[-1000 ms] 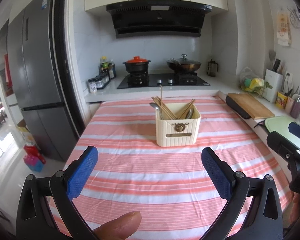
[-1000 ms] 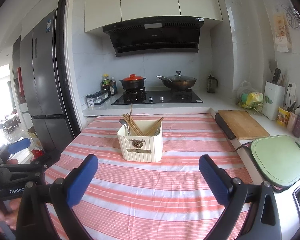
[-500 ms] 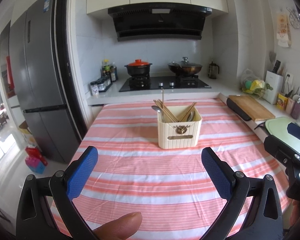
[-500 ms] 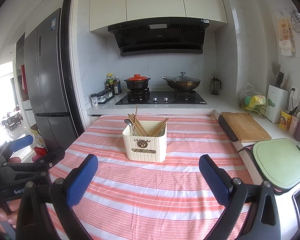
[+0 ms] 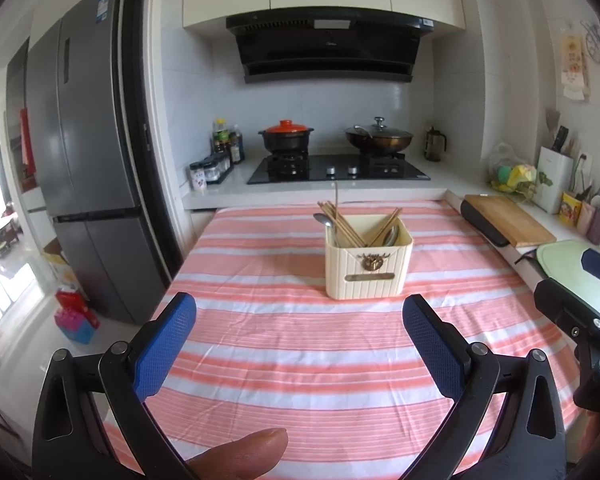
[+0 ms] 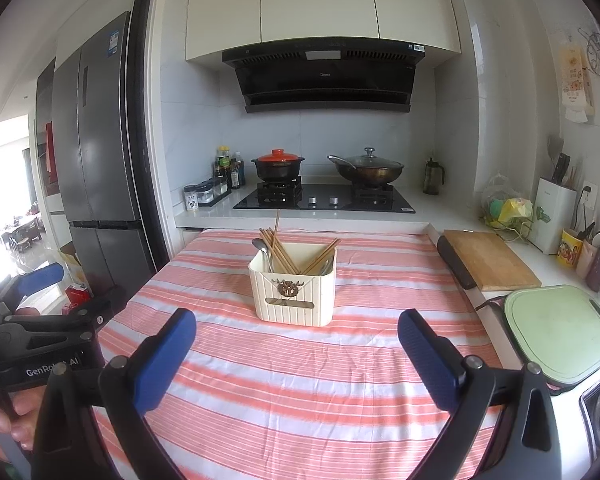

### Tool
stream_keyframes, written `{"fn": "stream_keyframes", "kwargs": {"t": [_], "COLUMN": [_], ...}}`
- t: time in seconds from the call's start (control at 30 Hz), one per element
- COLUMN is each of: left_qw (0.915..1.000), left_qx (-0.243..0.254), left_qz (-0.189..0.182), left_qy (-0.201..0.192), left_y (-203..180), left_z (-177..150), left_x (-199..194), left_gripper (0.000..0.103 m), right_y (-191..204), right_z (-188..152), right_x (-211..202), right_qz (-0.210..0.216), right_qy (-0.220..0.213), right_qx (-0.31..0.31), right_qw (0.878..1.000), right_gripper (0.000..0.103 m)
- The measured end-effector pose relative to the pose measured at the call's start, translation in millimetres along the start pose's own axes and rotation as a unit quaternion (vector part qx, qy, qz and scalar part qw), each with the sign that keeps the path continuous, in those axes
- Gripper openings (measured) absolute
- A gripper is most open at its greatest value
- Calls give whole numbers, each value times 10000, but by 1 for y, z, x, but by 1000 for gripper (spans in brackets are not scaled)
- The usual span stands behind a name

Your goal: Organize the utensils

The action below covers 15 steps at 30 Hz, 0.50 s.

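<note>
A cream utensil holder [image 5: 369, 265] stands on the pink-striped tablecloth [image 5: 300, 344], holding wooden chopsticks [image 5: 342, 224] and metal spoons [image 5: 325, 220]. It also shows in the right wrist view [image 6: 294, 294] with its chopsticks [image 6: 278, 254]. My left gripper [image 5: 300, 320] is open and empty, well in front of the holder. My right gripper [image 6: 296, 332] is open and empty, also in front of the holder. Each gripper shows at the edge of the other's view.
A wooden cutting board [image 6: 486, 260] and a green board [image 6: 560, 332] lie on the right counter. A stove [image 6: 324, 200] with a red-lidded pot [image 6: 278, 164] and a wok [image 6: 366, 168] is behind. A grey fridge [image 5: 84, 168] stands left.
Both grippers have drawn back and risen slightly, so the holder looks a little farther off. Both stay open and empty.
</note>
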<state>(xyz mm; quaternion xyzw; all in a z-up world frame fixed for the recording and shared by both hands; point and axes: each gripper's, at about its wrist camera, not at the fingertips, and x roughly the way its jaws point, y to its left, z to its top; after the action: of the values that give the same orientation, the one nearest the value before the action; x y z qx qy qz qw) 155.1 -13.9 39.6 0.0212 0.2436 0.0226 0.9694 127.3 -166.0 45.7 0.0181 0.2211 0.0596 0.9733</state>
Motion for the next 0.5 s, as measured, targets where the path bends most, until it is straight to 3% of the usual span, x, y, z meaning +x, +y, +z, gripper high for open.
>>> {"fn": "stream_keyframes", "kwargs": {"t": [0.5], "left_qw": [10000], "left_qx": [20], "left_qz": [-65], "left_qy": [23], "left_y": [0], "left_z": [1], "left_x": [-2], "left_gripper": [103], "right_y": [5], "right_z": [2], "right_x": [-2], "right_qz": [-4], "right_qy": [-12], "right_qx": [-88], "right_qw": [10000], "right_gripper": [103]}}
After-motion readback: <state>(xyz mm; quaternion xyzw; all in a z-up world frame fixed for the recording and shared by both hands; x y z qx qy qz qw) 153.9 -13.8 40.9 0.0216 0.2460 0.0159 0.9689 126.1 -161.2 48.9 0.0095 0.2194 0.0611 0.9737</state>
